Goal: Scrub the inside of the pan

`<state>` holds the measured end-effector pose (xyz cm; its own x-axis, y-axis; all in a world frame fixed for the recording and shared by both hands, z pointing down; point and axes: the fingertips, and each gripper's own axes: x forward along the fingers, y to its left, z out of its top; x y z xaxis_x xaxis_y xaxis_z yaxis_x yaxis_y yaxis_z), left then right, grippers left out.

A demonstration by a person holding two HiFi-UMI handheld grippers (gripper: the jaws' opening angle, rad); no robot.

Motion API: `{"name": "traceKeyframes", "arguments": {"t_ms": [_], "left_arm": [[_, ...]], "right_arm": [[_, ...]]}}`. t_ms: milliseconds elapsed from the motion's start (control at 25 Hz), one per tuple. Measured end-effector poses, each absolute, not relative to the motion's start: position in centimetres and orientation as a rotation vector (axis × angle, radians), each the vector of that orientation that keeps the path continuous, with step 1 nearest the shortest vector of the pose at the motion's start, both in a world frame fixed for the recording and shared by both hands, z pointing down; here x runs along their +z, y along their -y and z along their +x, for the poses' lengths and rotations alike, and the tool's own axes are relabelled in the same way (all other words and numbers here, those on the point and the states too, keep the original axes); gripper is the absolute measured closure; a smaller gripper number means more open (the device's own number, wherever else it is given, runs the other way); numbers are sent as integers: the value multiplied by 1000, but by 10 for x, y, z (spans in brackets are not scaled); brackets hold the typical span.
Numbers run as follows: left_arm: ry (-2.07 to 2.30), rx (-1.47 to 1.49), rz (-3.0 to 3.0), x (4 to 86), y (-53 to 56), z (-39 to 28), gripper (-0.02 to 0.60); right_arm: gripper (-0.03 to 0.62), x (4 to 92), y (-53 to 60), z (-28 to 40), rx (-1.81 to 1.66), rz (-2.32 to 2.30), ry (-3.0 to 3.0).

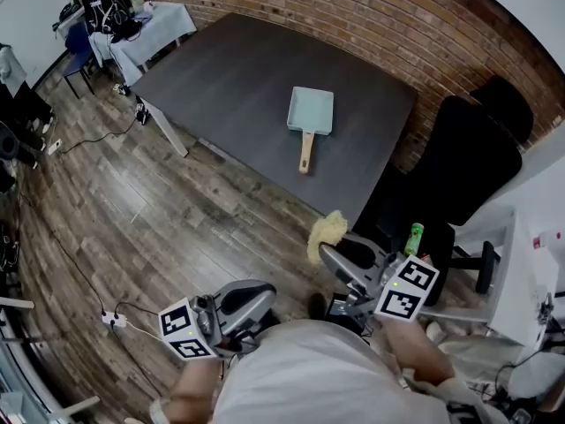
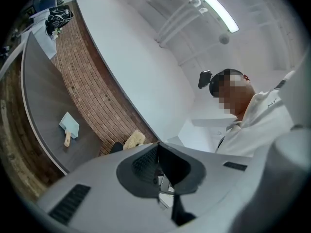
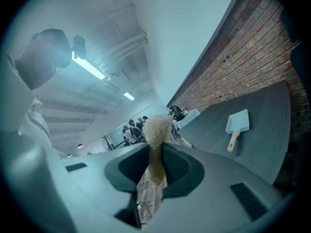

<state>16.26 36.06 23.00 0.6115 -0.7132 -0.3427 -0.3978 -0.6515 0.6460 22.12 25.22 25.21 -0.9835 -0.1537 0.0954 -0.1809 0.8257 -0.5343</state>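
Distant people (image 3: 132,128) too small to tell apart, green bottle (image 1: 413,236) with lower end hidden

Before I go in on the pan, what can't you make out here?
- Pan interior: too small in all views to judge dirt.
- Scrubber: gripped end hidden by the right hand-held gripper, head view.
- Green container: label too small, head view.

A big dark grey table (image 1: 238,78) stands on the wooden floor (image 1: 132,219) by the brick wall (image 1: 371,16), and one light blue square pan (image 1: 311,111) with a wooden handle (image 1: 305,153) lies flat on it.
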Motion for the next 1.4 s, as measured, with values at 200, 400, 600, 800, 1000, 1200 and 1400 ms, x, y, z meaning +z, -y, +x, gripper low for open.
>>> {"name": "traceKeyframes", "arguments": {"t_ms": [200,400,600,800,1000,1200,1400], "left_arm": [[870,-815,2313,234,-376,138,572],[856,-805,2305,239,-390,119,572],[830,-811,2290,246,-399,102,574],[802,-820,2248,257,-399,93,574],[778,-837,2194,265,-390,87,574],[843,-805,2176,269,-362,72,574],[945,-727,2169,280,-329,58,572]], "right_arm": [[511,253,-265,204,870,316,2966],[511,257,-277,193,861,378,2968],[511,260,-281,184,855,439,2966],[511,263,-284,178,842,465,2947],[511,266,-275,175,835,488,2935],[511,269,-238,167,813,499,2939],[511,270,-200,155,762,507,2943]]}}
